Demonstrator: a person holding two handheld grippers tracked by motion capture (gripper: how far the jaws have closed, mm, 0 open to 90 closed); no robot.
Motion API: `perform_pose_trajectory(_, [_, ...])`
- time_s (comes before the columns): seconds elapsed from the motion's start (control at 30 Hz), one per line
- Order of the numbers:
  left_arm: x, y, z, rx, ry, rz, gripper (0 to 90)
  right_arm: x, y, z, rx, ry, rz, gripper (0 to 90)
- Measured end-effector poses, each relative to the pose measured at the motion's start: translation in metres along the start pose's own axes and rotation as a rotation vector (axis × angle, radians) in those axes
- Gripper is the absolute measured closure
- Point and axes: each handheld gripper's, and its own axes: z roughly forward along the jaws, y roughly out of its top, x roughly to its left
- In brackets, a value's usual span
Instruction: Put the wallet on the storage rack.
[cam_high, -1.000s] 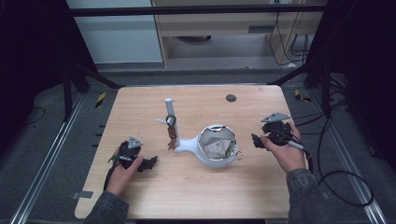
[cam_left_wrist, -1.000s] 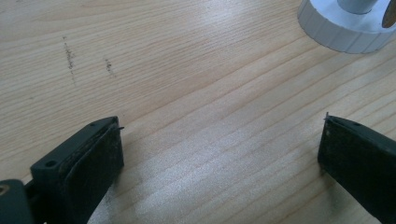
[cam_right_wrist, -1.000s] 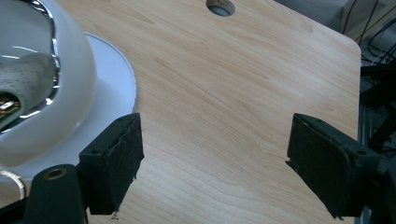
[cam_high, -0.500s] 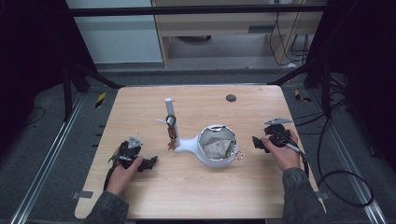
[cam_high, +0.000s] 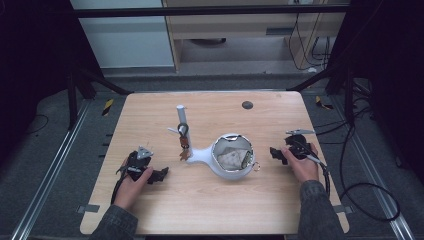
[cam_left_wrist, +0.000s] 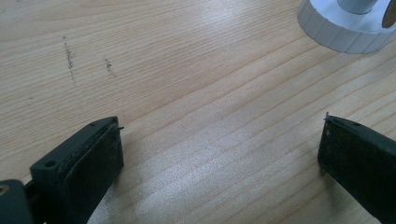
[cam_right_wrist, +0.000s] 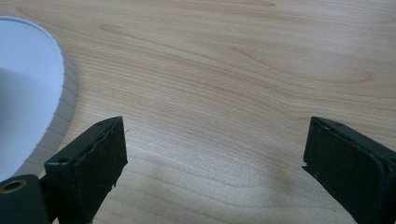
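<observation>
The white bowl (cam_high: 231, 157) sits in the middle of the counter (cam_high: 150, 120), with its long handle pointing toward the left tongs (cam_high: 161, 175), but the right tongs (cam_high: 274, 153) are nearer to it; both tongs are wide apart and hold nothing.
</observation>
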Motion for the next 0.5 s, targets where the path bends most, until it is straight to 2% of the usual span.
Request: perform_pose_trajectory(0.5, [0.0, 0.0, 0.0, 0.0, 0.0, 0.0, 0.0, -0.007, -0.007, 0.016, -0.024, 0.001, 0.075, 4.7])
